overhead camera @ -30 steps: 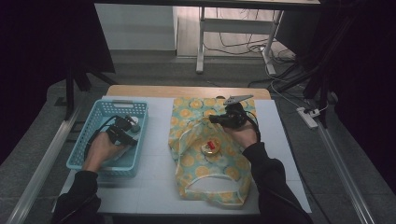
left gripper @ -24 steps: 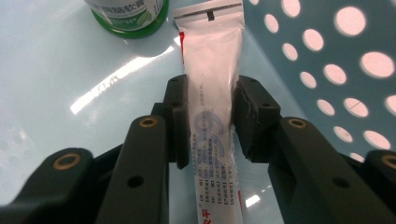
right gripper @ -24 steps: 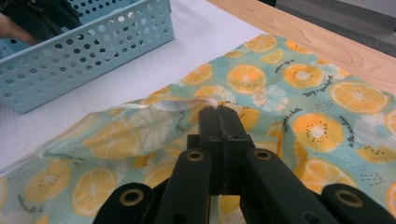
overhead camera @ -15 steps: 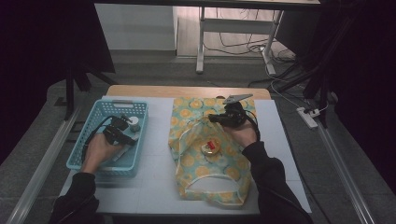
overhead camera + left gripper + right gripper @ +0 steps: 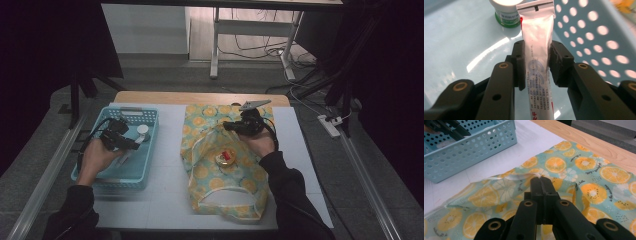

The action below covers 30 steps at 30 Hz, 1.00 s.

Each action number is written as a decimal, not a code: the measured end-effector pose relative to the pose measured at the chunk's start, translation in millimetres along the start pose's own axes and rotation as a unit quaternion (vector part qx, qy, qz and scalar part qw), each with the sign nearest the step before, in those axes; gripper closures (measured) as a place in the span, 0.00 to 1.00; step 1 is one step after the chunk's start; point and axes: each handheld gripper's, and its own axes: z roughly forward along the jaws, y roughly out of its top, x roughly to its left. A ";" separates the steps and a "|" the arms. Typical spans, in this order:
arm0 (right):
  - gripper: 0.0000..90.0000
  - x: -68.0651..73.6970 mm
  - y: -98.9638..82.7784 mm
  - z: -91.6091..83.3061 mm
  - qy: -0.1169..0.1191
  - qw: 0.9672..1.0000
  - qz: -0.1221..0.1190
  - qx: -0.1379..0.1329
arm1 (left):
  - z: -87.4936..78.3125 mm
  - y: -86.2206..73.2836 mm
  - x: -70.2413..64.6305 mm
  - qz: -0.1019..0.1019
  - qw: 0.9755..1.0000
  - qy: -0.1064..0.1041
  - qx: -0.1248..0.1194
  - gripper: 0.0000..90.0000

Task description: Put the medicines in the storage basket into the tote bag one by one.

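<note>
High view: we see the left gripper inside the blue basket at the table's left edge; the right gripper lifts the orange-print bag, a small jar inside.

Left gripper view: jaws clamp a white tube (green-banded bottle just beyond).

Right gripper view: jaws pinched tight on the bag's rim.
</note>
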 end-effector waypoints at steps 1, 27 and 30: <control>1.00 0.0 0.0 -0.1 0.000 1.000 0.000 0.000 | -2.7 0.0 -0.4 0.001 1.000 -0.001 -0.003 0.75; 1.00 -0.9 0.7 -1.9 -0.001 1.000 0.003 -0.003 | -40.4 41.9 -82.1 0.075 0.993 -0.065 -0.061 0.75; 1.00 -0.6 0.7 -1.6 -0.001 1.000 0.003 -0.003 | -37.3 48.3 -92.6 0.084 0.992 -0.076 -0.063 0.75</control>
